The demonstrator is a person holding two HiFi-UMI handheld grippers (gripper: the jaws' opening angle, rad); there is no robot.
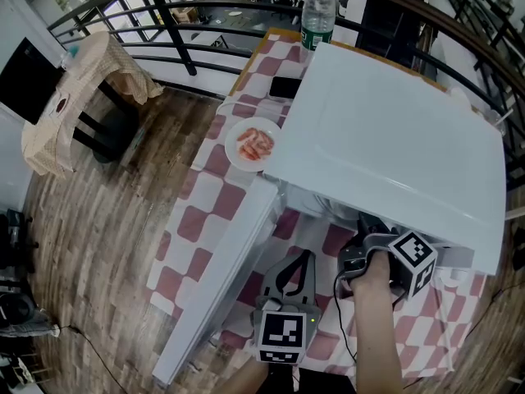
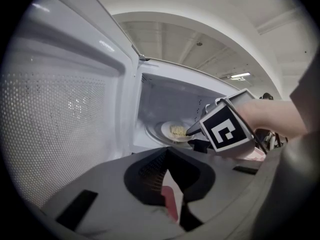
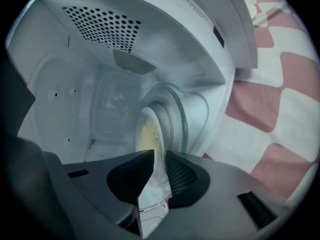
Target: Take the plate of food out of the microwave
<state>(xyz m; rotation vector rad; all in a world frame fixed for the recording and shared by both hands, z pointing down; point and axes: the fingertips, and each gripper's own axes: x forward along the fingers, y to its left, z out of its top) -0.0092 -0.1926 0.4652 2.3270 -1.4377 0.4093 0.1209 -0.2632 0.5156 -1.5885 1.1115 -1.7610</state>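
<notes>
Inside the open white microwave (image 1: pixel 394 130), a white plate of yellow food (image 2: pixel 175 131) sits on the glass turntable (image 3: pixel 176 115). My right gripper (image 3: pixel 160 158) reaches into the cavity, and the plate's near rim (image 3: pixel 159 176) fills the narrow gap between its jaws. From the left gripper view, its tips (image 2: pixel 193 135) sit on the plate's edge, below its marker cube (image 2: pixel 227 129). My left gripper (image 1: pixel 308 255) hangs low in front of the oven, shut and holding nothing. The head view hides the plate under the microwave's top.
The microwave door (image 1: pixel 221 277) swings out to the left, close beside my left gripper. On the red-checked tablecloth (image 1: pixel 184 236) lie a second plate with shrimp (image 1: pixel 254 144), a black phone (image 1: pixel 285 87) and a water bottle (image 1: pixel 318 11). A railing runs behind.
</notes>
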